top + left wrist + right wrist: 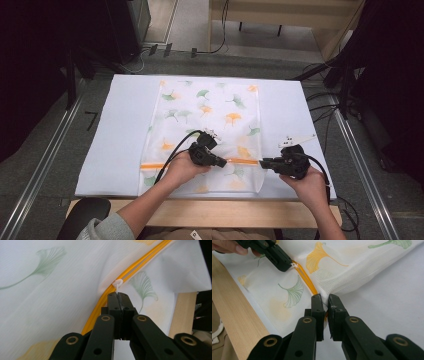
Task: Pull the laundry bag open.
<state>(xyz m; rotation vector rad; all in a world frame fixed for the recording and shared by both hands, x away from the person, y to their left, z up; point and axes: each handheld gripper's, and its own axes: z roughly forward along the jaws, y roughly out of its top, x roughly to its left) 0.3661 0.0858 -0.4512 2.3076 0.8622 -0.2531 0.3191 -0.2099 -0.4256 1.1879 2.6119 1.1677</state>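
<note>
mesh bag (205,117) on table (125,130), zipper (155,165) near front edge

A white mesh bag (205,130) printed with green and orange ginkgo leaves lies flat on the white-covered tabletop (120,130). An orange zipper (155,165) crosses its near end. The small white zipper pull (117,284) sits partway along, and the bag's right edge bunches upward
</note>
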